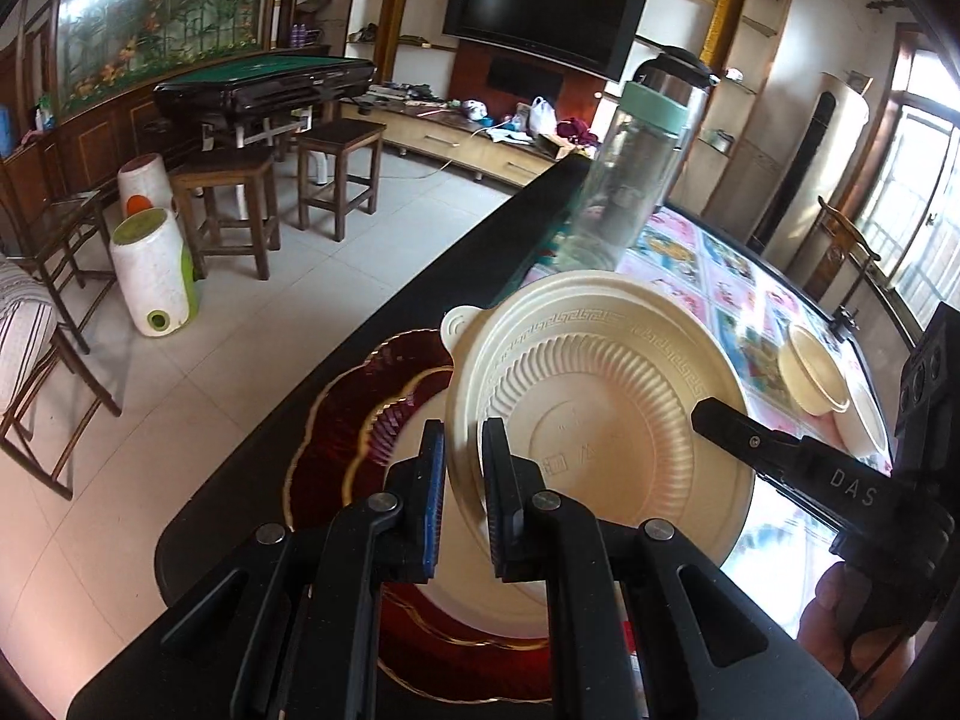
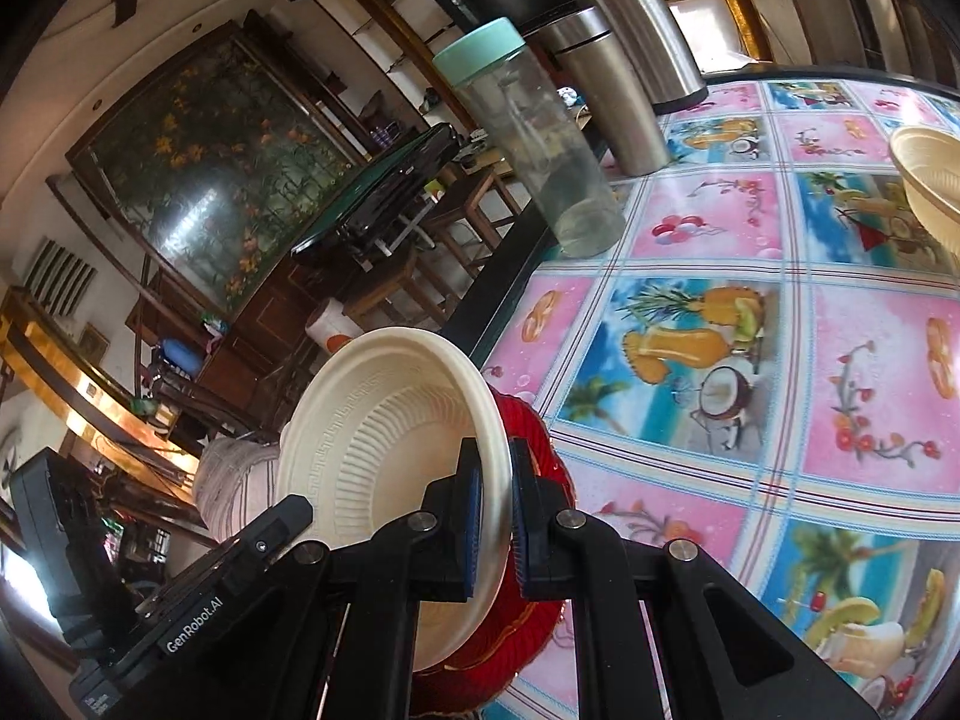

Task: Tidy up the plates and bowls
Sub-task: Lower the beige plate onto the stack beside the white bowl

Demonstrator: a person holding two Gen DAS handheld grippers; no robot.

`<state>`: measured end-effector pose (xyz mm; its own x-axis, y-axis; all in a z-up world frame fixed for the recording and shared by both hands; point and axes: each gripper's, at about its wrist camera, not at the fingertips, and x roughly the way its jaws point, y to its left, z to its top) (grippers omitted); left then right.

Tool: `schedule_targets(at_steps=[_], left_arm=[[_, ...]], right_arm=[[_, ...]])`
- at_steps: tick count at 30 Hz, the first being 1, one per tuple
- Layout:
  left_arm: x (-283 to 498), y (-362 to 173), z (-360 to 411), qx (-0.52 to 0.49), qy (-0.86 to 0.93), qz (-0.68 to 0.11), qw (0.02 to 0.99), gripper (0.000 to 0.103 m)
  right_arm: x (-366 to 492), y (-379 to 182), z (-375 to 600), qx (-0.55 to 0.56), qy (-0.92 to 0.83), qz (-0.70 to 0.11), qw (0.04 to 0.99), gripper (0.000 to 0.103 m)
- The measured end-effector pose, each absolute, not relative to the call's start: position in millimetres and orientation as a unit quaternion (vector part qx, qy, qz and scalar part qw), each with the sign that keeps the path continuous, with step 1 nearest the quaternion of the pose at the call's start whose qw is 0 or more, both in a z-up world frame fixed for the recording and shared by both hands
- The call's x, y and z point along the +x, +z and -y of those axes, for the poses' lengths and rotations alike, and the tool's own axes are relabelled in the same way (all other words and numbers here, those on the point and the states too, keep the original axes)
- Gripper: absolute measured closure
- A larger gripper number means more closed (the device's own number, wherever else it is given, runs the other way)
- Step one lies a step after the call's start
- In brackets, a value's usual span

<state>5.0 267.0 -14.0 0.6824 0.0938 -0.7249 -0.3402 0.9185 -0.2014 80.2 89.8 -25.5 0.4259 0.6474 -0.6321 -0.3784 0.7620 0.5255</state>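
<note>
A ribbed cream bowl (image 1: 600,414) hangs tilted over a scalloped red plate (image 1: 354,420) with gold trim, near the table's dark edge. My left gripper (image 1: 465,480) is shut on the bowl's near rim. In the right wrist view the same cream bowl (image 2: 384,438) stands on edge above the red plate (image 2: 534,438), and my right gripper (image 2: 495,516) is shut on its rim. The right gripper (image 1: 711,420) also shows at the bowl's far side in the left view. The left gripper (image 2: 288,516) shows at the bowl's lower left.
More cream bowls (image 1: 816,372) sit further along the patterned tablecloth (image 2: 720,360), one cream bowl (image 2: 930,180) at the right edge. A clear bottle with a mint lid (image 2: 534,150) and steel flasks (image 2: 612,90) stand at the table's end. Stools (image 1: 342,174) stand on the floor beyond.
</note>
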Motion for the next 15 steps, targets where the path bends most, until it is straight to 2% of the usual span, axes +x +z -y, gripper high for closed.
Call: schedule_targets(at_steps=[15], left_arm=[[3.9,-24.2,-274.5,-0.158,0.137,-0.387,0.898,0.093]], right_arm=[[77.7,-36.9,-116.9,0.091,0.299,-0.409,0.858,0.093]])
